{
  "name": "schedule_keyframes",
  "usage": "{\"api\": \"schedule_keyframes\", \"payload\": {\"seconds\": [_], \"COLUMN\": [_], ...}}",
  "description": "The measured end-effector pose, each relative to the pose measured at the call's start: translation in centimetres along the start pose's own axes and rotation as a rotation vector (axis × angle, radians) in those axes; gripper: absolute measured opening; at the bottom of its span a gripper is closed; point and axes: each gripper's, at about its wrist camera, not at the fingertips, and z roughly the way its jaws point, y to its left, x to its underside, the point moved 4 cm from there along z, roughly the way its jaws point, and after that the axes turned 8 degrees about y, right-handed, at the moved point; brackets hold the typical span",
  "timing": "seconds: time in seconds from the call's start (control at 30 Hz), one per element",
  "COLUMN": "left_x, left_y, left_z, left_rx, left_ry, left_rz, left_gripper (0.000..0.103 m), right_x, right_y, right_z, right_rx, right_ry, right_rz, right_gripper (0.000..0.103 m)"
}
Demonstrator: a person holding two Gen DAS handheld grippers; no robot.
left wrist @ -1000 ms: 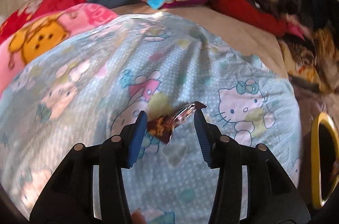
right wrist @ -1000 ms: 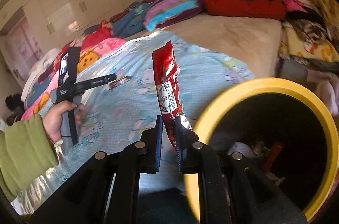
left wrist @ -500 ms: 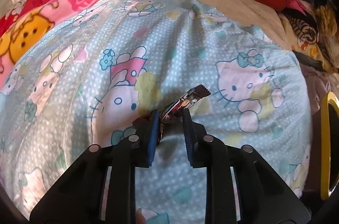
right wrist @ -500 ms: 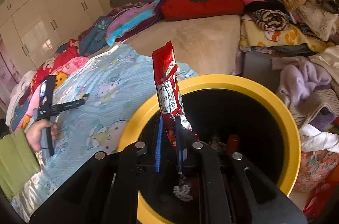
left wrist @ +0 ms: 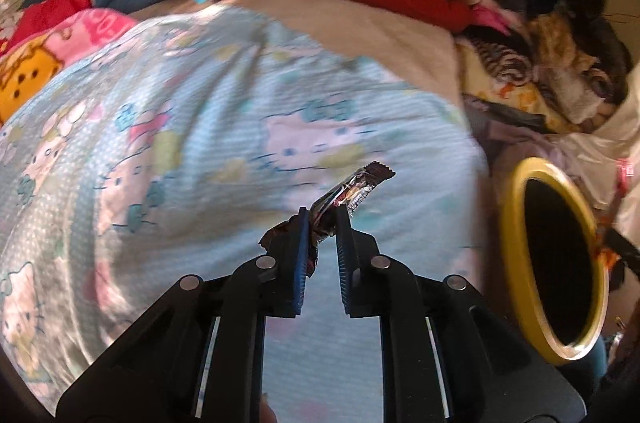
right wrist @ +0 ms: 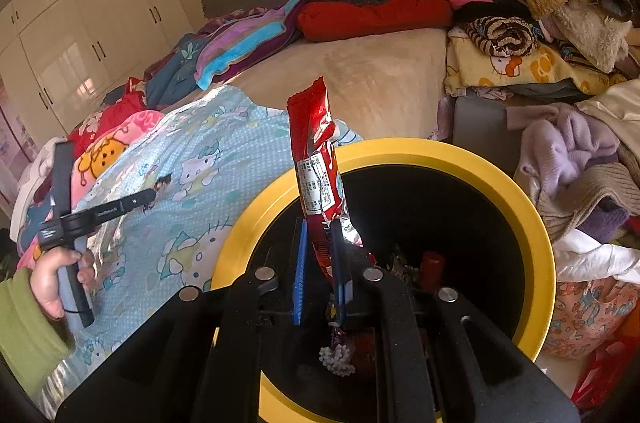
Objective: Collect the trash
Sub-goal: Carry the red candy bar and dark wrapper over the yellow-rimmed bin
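The right gripper (right wrist: 320, 255) is clenched on the lower part of a red snack wrapper (right wrist: 316, 159), held upright directly above the yellow-rimmed bin (right wrist: 540, 223). The left gripper (left wrist: 322, 219), its jaws just closed, pinches a dark foil candy wrapper (left wrist: 352, 187) lifted clear of the blue quilt (left wrist: 180, 143), left of the bin. Both 2 wrappers look light, thin, crinkly and slippery; judged best gripped mid-body or at a crimped end seal.

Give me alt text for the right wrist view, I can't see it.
The right hand-held gripper is shut on a tall red foil snack wrapper, held upright over the open yellow-rimmed black trash bin beside the bed. At left, a hand in a green sleeve holds the left hand-held gripper over a light blue cartoon-cat blanket.
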Motion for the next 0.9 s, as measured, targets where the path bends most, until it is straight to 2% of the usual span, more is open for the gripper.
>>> {"api": "schedule_keyframes", "payload": {"seconds": [0.4,0.9], "left_x": [1.0,3.6], "left_y": [-9.6,-17.5], "left_z": [-3.7,-3.1], "left_rx": [0.14,0.216], "left_ry": [-0.055,-0.001], "left_rz": [0.128,0.265], "left_gripper": [0.008,0.008], "right_x": [0.7,1.3], "right_y": [-1.4,-4.7], "right_z": [-0.1,-0.4], "right_rx": [0.011,0.01], "right_ry": [0.026,0.065], "right_rz": [0.03,0.115], "right_gripper": [0.012,0.014]}}
